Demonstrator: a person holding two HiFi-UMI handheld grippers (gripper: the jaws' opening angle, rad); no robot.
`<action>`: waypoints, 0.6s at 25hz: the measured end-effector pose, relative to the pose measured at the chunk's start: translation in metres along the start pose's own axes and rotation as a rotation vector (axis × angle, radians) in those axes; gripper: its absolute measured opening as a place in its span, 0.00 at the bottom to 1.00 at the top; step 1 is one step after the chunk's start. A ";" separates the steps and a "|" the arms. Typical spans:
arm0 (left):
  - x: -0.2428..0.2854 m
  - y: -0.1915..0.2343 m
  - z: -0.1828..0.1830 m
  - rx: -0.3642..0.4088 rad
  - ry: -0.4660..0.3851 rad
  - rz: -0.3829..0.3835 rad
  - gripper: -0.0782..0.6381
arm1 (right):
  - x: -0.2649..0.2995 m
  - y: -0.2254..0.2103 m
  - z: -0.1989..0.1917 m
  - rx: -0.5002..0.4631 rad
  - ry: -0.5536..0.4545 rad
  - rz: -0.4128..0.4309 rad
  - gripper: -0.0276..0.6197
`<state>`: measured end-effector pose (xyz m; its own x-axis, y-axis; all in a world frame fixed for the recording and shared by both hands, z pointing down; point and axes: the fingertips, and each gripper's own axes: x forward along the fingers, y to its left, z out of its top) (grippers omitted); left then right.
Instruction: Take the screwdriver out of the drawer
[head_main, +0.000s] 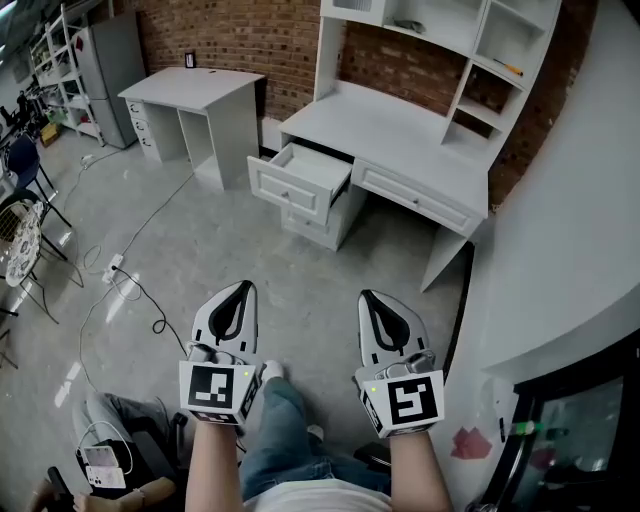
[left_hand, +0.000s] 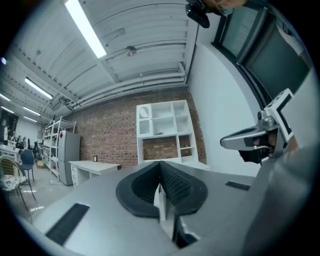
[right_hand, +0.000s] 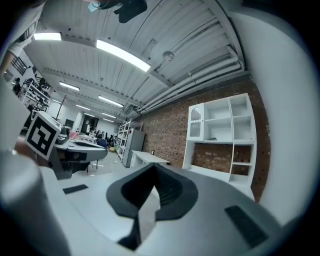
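Standing pulled open at the far side of the room, the white wooden drawer (head_main: 300, 180) hangs from the left end of a white desk with a shelved hutch (head_main: 420, 150). The screwdriver cannot be made out; the drawer's inside is too small to read from here. A red brick wall (head_main: 240, 35) rises behind the desk, and a second, plain white desk (head_main: 195, 90) stands further left. Grey concrete floor (head_main: 230, 250) lies between the furniture and the person, with a black cable (head_main: 150, 215) trailing across its left part. Near the person, well apart from the drawer, the left gripper (head_main: 240, 290) and right gripper (head_main: 372, 298) are held level side by side. Each has its jaws pressed together with nothing between them.
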<state>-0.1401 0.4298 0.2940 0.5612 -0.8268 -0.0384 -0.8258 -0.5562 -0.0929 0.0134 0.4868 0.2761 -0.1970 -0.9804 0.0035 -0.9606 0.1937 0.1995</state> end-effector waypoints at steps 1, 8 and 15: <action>0.006 0.000 0.000 -0.002 0.000 -0.004 0.13 | 0.003 -0.004 0.000 0.008 -0.001 0.003 0.06; 0.057 0.016 -0.002 0.003 -0.003 -0.040 0.13 | 0.057 -0.021 -0.013 0.027 0.019 0.044 0.06; 0.146 0.065 -0.006 -0.099 -0.058 -0.055 0.13 | 0.160 -0.047 -0.020 0.017 0.033 0.084 0.06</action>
<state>-0.1123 0.2719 0.2881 0.6056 -0.7902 -0.0941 -0.7936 -0.6084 0.0018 0.0308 0.3204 0.2873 -0.2705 -0.9614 0.0514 -0.9442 0.2753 0.1808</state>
